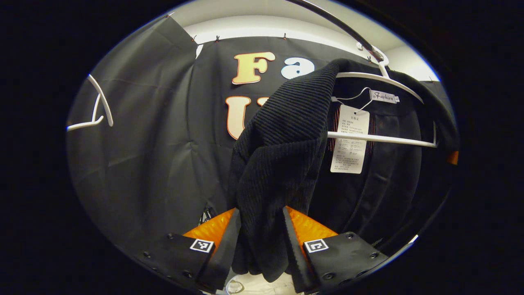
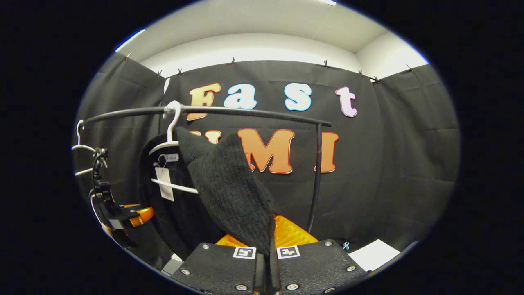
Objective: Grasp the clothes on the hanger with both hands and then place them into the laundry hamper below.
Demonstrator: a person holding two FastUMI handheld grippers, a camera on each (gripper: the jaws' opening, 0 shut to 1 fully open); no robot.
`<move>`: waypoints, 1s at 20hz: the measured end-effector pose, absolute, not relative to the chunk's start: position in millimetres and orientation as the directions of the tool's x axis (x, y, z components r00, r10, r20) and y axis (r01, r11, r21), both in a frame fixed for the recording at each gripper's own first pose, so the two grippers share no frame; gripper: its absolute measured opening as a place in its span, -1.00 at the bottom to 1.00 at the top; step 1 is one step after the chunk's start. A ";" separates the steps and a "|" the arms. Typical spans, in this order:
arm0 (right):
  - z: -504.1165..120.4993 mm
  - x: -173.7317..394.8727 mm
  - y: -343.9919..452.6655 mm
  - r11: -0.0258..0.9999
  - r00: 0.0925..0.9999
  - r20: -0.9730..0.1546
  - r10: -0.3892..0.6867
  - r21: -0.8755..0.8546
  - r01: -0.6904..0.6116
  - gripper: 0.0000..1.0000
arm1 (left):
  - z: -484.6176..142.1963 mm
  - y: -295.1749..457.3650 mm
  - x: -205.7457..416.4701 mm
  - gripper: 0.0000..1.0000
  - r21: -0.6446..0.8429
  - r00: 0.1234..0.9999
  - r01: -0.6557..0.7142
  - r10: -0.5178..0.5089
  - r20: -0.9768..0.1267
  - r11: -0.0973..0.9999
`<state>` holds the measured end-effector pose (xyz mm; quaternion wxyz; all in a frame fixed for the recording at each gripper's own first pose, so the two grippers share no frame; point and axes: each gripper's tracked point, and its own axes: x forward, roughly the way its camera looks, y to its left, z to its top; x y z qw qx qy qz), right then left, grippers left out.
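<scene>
A black ribbed garment (image 1: 278,164) hangs on a white hanger (image 1: 380,139) hooked over a dark rail (image 1: 339,28). A paper tag (image 1: 350,139) dangles inside its collar. My left gripper (image 1: 262,229) is shut on a bunched fold of the garment, fabric packed between both fingers. In the right gripper view the garment (image 2: 229,192) is drawn sideways off the hanger (image 2: 170,143) toward me. There my right gripper (image 2: 268,254) is shut tight on its edge. The left gripper (image 2: 131,215) shows at the garment's far side, under the rail (image 2: 245,111).
An empty white hanger (image 1: 98,110) hangs to the left, also seen on the rail's end (image 2: 80,145). The rail's upright post (image 2: 315,176) stands behind my right gripper. A white flat object (image 2: 374,254) lies low on the right. Something white (image 1: 262,284) shows below the left fingers.
</scene>
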<state>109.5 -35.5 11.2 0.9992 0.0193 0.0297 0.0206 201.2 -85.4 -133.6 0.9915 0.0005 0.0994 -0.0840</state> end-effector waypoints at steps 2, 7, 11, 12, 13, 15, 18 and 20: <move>19.4 113.2 -47.9 0.999 0.999 -0.048 0.024 0.037 -0.023 -0.91 | -133.0 -84.7 206.0 0.05 -0.006 0.967 0.167 -0.165 -0.193 0.986; 45.7 119.5 -63.7 0.999 1.000 -0.010 0.029 0.042 -0.029 -0.92 | -134.3 -89.8 208.4 -0.64 0.040 0.963 0.183 -0.171 -0.209 0.982; 74.5 129.6 -75.6 0.999 0.999 0.040 0.035 0.009 -0.035 -0.92 | -128.3 -95.2 207.8 -0.83 0.051 0.959 0.221 -0.207 -0.192 0.974; 80.0 134.2 -78.2 0.999 0.998 0.048 0.041 0.006 -0.041 -0.92 | -126.3 -91.3 208.1 -0.84 0.056 0.963 0.208 -0.194 -0.187 0.977; 80.6 137.9 -78.3 0.998 0.997 0.048 0.055 0.011 -0.055 -0.92 | -124.1 -88.1 207.4 -0.84 0.062 0.966 0.198 -0.184 -0.182 0.978; 79.7 150.3 -81.8 0.996 0.996 0.042 0.083 0.026 -0.084 -0.92 | -116.7 -78.6 206.2 -0.84 0.063 0.971 0.179 -0.166 -0.173 0.982; 72.9 173.1 -87.1 0.990 0.991 0.027 0.128 0.064 -0.130 -0.92 | -101.6 -58.8 205.3 -0.83 0.061 0.980 0.143 -0.133 -0.146 0.988; 69.1 187.2 -92.3 0.983 0.988 0.016 0.153 0.101 -0.153 -1.00 | -90.6 -44.6 207.5 -0.84 0.068 0.986 0.112 -0.102 -0.132 0.991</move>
